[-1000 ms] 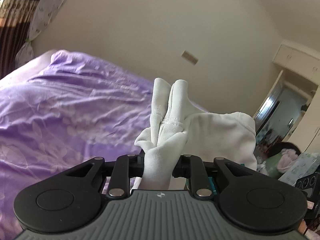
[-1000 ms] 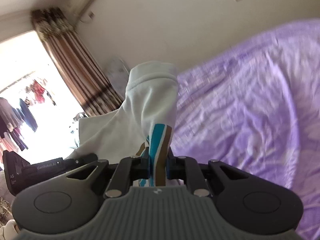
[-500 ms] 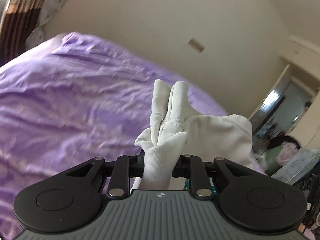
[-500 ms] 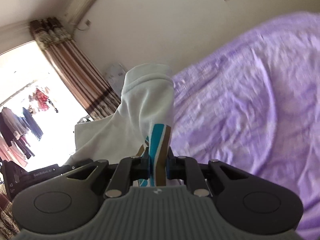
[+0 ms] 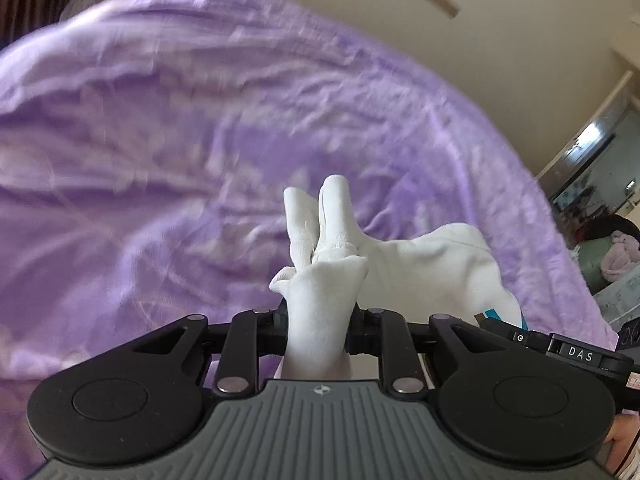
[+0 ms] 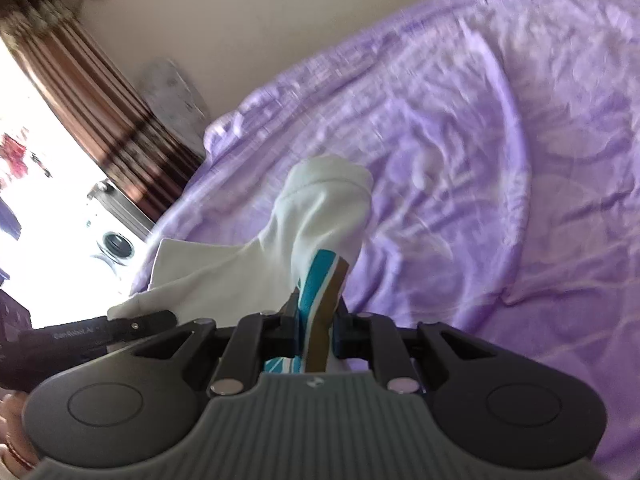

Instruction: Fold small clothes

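Fingers of the left gripper point(image 5: 318, 314) pinch one bunched end of the small white cotton garment point(image 5: 424, 264); the right gripper point(image 6: 316, 314) clamps its teal-and-brown striped hem, stretched above the purple bedspread point(image 5: 180, 140). Light, limp, prone to sagging; I judge corner grips best.

A soft, matt white knit sock point(image 5: 320, 304) with a teal and brown woven band is being shown against a crumpled, faintly sheened purple bedspread point(image 5: 160, 140), while matt black plastic is being displayed by the left gripper point(image 5: 318, 320).
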Available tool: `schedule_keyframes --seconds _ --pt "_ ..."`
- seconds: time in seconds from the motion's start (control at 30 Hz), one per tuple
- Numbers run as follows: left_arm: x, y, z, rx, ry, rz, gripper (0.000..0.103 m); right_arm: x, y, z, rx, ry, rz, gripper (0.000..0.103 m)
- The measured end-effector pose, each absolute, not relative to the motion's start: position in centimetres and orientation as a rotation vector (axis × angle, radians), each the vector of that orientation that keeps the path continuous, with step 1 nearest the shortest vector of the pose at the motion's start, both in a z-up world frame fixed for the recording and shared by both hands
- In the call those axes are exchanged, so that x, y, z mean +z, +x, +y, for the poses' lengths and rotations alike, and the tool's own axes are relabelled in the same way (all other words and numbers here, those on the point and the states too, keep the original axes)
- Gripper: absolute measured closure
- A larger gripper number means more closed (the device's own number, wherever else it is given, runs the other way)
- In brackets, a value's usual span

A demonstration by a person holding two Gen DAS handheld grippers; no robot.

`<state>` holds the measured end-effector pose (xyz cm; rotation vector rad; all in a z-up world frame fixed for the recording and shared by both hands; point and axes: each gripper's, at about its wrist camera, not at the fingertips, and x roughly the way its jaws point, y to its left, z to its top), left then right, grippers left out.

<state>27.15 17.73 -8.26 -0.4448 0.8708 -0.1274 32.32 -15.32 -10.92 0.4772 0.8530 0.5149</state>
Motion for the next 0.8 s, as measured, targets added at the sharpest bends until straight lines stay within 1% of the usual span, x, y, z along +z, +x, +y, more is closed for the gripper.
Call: schedule_keyframes --seconds 0.07,0.17,0.2,0.27,0.3,0.33,0.53,0.67,0.8 --pt "-9.6 27.8 18.2 -0.112 -0.446 0.904 0.077 -12.8 33.9 -15.0 0.492 0.474 0.907 0.093" --pt "-10.8 27.9 19.1 -0.089 -0.462 0.932 0.071 -14.5 34.7 -14.8 0.462 0.461 0.962 0.092" --pt "-10.9 27.7 19.6 -0.082 -0.471 0.931 0.068 -14.9 34.9 -15.0 0.452 0.459 0.971 0.089" --pt "-10.5 27.2 20.3 -0.07 -0.472 0.924 0.066 -15.2 35.0 -15.4 0.433 0.461 0.981 0.086" --pt "-10.1 26.8 20.4 -0.06 -0.456 0.911 0.065 -15.2 34.9 -15.6 0.421 0.453 0.983 0.081" --pt "-9.5 26.3 20.5 -0.041 -0.44 0.896 0.065 -15.1 34.7 -15.7 0.403 0.442 0.983 0.079" --pt "-6.1 23.1 19.5 0.011 -0.361 0.849 0.067 -12.1 32.0 -16.7 0.342 0.345 0.931 0.078" --pt "-4.1 19.0 16.7 -0.044 -0.33 0.823 0.067 -9.6 27.9 -16.4 0.407 0.284 0.895 0.077" --pt "-3.1 14.2 13.6 -0.112 -0.281 0.804 0.071 -8.0 22.4 -15.2 0.47 0.192 0.863 0.076"
